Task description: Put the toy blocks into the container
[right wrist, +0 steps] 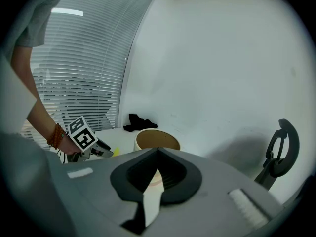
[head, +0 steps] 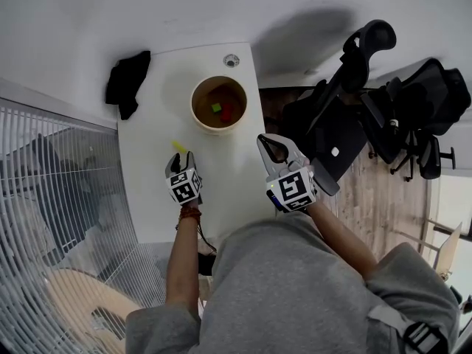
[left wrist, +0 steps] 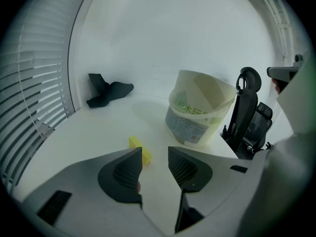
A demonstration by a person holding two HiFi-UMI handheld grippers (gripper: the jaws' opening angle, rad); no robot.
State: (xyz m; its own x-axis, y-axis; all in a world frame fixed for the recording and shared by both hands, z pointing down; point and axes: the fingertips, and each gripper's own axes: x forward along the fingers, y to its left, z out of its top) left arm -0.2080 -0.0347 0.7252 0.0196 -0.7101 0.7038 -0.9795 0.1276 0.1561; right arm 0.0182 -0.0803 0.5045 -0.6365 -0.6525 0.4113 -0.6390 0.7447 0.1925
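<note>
A small yellow block (head: 178, 146) lies on the white table (head: 158, 198), left of and nearer than the round container (head: 218, 103). Inside the container I see a green block (head: 216, 108) and a red block (head: 226, 113). My left gripper (head: 181, 159) sits low just behind the yellow block, jaws open and empty. In the left gripper view the yellow block (left wrist: 139, 150) lies just past the left jaw tip, with the container (left wrist: 197, 113) further ahead on the right; the left gripper (left wrist: 154, 153) holds nothing. My right gripper (head: 263, 140) hovers at the table's right edge, shut and empty, its tips (right wrist: 158, 151) meeting.
A black cloth (head: 127, 83) lies at the table's far left corner, and a round cable hole (head: 231, 60) sits behind the container. Black office chairs (head: 369, 116) stand close to the table's right side. Window blinds (head: 51, 183) run along the left.
</note>
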